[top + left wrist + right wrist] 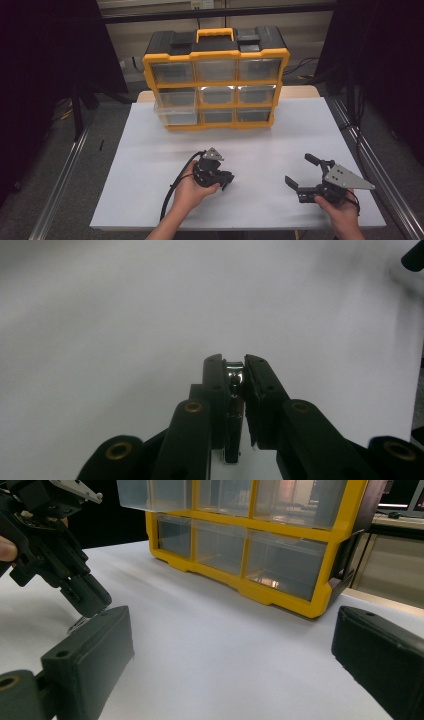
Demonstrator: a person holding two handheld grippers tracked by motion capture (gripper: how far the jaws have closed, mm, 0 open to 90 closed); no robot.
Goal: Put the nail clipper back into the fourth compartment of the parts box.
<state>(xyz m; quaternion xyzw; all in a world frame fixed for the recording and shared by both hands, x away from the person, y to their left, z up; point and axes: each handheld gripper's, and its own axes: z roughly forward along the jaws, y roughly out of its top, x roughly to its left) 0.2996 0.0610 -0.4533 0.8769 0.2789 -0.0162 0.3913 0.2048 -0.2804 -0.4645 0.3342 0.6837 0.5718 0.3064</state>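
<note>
A small shiny metal piece, shaped like a nail clipper, is pinched between the jaws of my left gripper. In the high view that left gripper sits at the table's middle front, tilted down, with its tips at the white surface. The right gripper view shows the left gripper at upper left and a bit of metal under its tips. My right gripper hovers at the front right, jaws wide apart and empty. In its own view the right gripper faces the organizer.
A yellow and black drawer organizer with clear drawers stands at the back of the white table cover. Its left middle drawer is pulled out partway. Metal rails run along both table sides.
</note>
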